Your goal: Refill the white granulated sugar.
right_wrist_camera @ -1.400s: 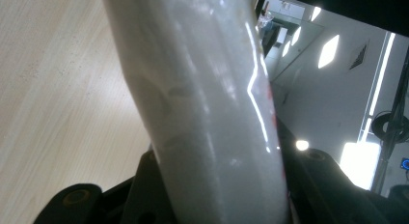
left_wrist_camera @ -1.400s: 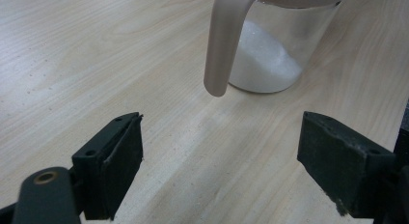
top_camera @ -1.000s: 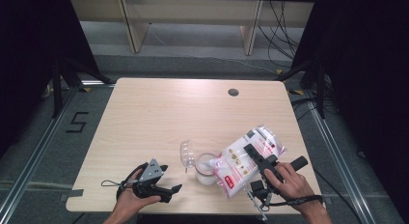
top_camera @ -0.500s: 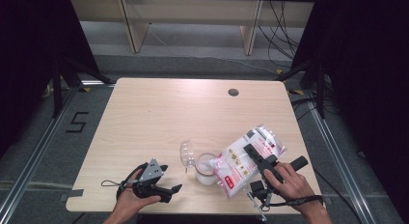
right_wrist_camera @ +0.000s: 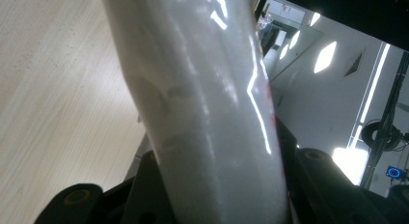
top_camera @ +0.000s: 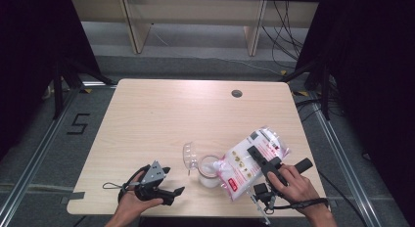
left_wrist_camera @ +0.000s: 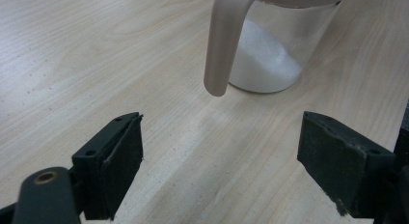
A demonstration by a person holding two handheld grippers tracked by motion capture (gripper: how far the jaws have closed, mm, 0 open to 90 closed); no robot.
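my right gripper (top_camera: 261,162) clamps a tilted clear bag of white powder (top_camera: 249,161) over the glass jar (top_camera: 209,171) near the table's (top_camera: 195,114) front edge. my left gripper (top_camera: 169,190), jaws wide apart and empty, rests just left of the jar.

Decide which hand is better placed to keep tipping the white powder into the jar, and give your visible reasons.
The right. The right gripper is shut on the bag, tilted with its lower end at the jar. The left gripper rests open on the table, apart from the jar, holding nothing.
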